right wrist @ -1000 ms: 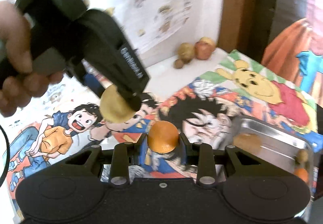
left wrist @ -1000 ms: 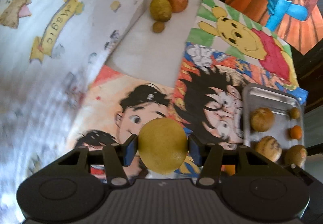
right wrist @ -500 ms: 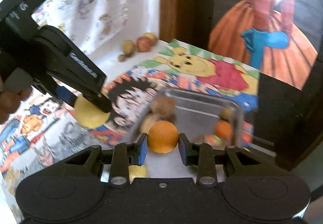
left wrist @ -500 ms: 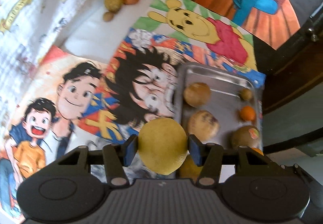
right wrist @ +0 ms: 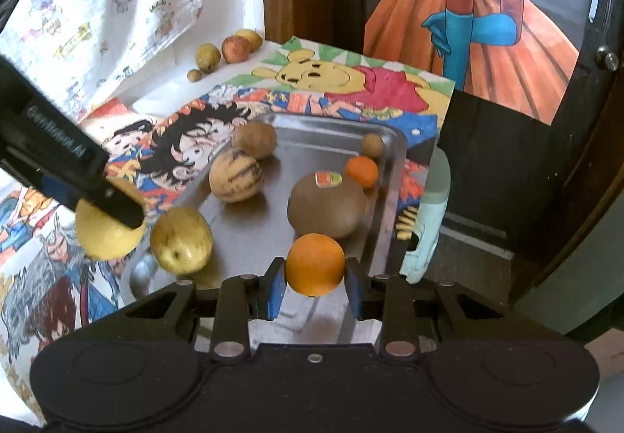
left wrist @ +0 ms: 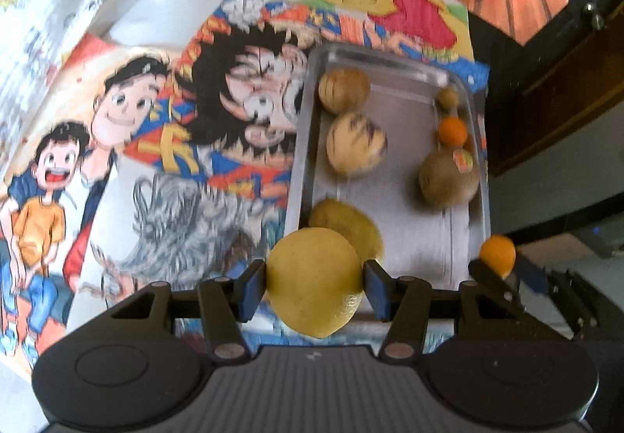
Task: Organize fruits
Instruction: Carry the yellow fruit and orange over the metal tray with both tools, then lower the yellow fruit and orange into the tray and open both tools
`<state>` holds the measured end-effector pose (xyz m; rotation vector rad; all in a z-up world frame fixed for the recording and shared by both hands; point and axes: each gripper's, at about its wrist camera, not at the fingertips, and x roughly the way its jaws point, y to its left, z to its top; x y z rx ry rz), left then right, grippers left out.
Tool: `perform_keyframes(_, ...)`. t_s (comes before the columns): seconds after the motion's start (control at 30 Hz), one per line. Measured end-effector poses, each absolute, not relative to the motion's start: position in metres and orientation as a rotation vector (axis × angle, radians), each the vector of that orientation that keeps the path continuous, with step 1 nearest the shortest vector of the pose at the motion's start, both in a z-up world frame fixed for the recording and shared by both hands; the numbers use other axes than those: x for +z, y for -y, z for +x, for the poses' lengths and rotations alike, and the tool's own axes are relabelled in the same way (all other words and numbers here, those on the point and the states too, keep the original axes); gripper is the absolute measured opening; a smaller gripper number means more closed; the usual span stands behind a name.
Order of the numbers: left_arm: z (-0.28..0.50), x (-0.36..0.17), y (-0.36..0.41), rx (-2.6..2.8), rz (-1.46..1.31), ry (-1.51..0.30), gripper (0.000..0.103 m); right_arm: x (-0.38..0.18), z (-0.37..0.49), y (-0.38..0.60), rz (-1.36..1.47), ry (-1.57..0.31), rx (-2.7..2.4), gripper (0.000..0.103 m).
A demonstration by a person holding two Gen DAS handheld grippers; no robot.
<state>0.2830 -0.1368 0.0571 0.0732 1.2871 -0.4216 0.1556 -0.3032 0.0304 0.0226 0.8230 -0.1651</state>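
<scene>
Two fruits are held aloft: a yellow lemon-like fruit (left wrist: pixel 316 286) is clamped in the jaws of the left gripper (left wrist: pixel 312 286) at the near left corner of the rectangular metal tray (left wrist: pixel 390 60), and a small round orange (right wrist: pixel 315 264) is gripped by the right gripper (right wrist: pixel 314 286) over the tray's near edge. Six fruits are seen lying in the tray. Farther off, four fruits (right wrist: pixel 224 51) are clustered on the table's far corner.

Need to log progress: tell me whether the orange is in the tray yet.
Not yet: the orange is clamped in the right gripper, above the tray.
</scene>
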Motion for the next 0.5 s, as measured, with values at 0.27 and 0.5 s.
perform_keyframes(0.27,0.267,0.038,0.145,-0.432,0.078,-1.357,0.058,0.022,0.150,0.305,0.029,-0.851,-0.153,0.034)
perform_keyframes(0.5,0.266,0.032,0.153,-0.444,0.072,-1.364,0.058,0.019,0.149,0.304,0.023,-0.863,-0.142,0.034)
